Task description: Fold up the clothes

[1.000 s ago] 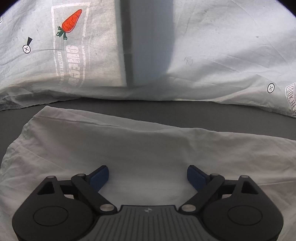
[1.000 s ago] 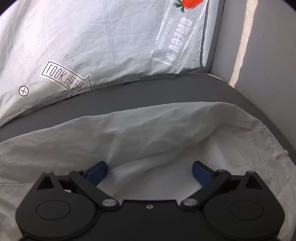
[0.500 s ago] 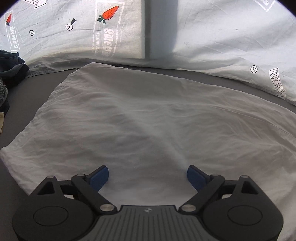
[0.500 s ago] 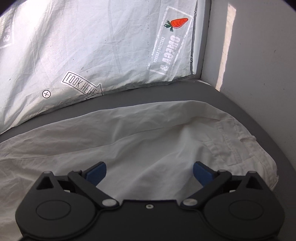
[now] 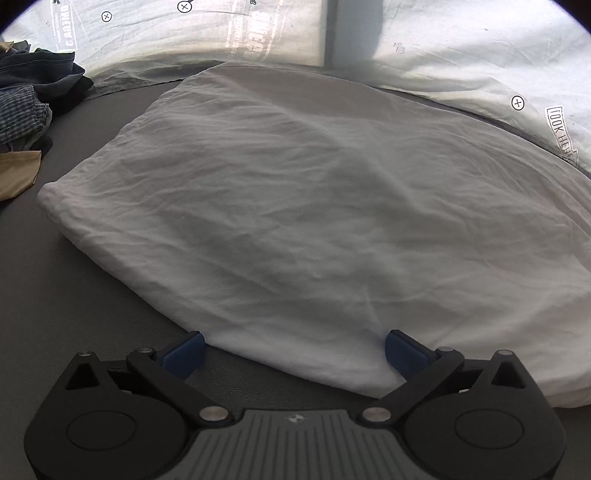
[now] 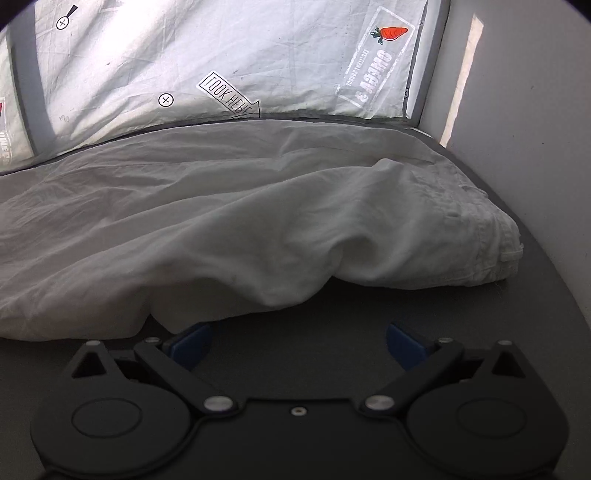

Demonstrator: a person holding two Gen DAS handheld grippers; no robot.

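Both grippers [image 5: 293, 350] [image 6: 297, 345] spread, empty; left jaws just widened. Dark clothes pile [image 5: 33, 96] left view only; white garment's [image 6: 258, 221] waistband right only.

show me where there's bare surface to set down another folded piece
Bare grey surface lies in front of the white garment, between its near edge and the left gripper, and before the right gripper toward the wall. The far left is crowded with a pile of dark clothes; the printed sheet borders the back.

A backlit printed sheet [image 6: 258, 55] at the top of both views carried mirrored text: "LOOK HERE" in an arrow [image 6: 229, 96], and "OMEGA 3" under a carrot [image 6: 392, 33].
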